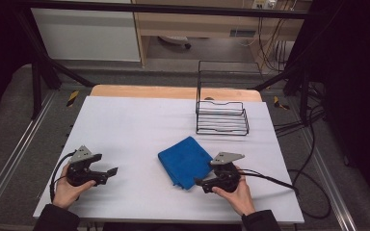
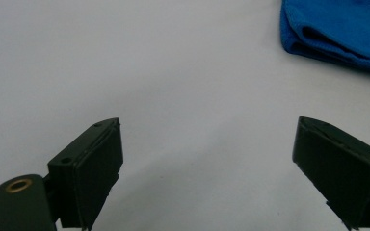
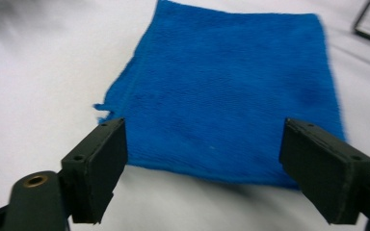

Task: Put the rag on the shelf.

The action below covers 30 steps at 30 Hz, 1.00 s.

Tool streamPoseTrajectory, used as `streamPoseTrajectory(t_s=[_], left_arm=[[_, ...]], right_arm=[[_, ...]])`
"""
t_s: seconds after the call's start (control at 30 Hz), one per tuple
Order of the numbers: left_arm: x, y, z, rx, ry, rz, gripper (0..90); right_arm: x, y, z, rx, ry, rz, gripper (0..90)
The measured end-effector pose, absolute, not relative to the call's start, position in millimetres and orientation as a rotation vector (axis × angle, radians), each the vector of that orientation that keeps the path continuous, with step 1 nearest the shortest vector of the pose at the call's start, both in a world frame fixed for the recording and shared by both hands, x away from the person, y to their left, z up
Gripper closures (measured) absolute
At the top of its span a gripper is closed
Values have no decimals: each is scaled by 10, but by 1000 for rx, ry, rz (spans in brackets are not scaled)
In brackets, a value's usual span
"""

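At the bottom of the high view, both hands rest low on the white table [image 1: 125, 120], and nothing looks started yet: the folded blue cloth [image 1: 185, 160] lies flat and ungripped a little right of centre in the lower half of the frame. The right gripper [image 1: 198, 182], lower right of centre, has its jaws spread wide and empty; in the right gripper view they frame the near hem of the cloth [image 3: 231, 101], which sits just ahead of the tips and between them, not touched as far as I can tell. The left gripper [image 1: 112, 171], at lower left, is also spread and holds nothing; the left gripper view looks over bare table with a corner of the cloth [image 2: 337, 29] in the upper right of the frame, well apart from the jaws. So the work, as I judge it, is at the approach: grasping and lifting the cloth, and whatever comes after, are all left to do. There is free table to the left and ahead of the cloth, and its near-right edge lies close beside the right gripper. Farther up, the black wire rack [image 1: 221, 115] stands upright in the upper right of the table, near the far edge, apart from the cloth, with the table's right edge just beside it.
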State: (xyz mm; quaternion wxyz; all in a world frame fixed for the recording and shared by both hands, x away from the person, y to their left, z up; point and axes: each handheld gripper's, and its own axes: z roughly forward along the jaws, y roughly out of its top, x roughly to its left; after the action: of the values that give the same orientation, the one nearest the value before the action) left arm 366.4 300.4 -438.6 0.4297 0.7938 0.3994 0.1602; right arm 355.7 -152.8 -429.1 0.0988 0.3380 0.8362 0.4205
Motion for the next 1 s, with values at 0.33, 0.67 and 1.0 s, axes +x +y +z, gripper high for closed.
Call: streamPoseTrajectory(t_s=[0.33, 0.67, 1.0], left_arm=[[3672, 3000, -4401, 1993, 999, 397, 110], [3675, 3007, -4404, 1988, 1004, 394, 115], [3675, 3008, -4407, 1989, 1011, 391, 118]], right_arm=[[3527, -1154, -4357, 892, 2557, 1192, 384], [3495, -935, -4452, 820, 2636, 1129, 525], [3425, -851, -4504, 727, 2573, 1027, 574]])
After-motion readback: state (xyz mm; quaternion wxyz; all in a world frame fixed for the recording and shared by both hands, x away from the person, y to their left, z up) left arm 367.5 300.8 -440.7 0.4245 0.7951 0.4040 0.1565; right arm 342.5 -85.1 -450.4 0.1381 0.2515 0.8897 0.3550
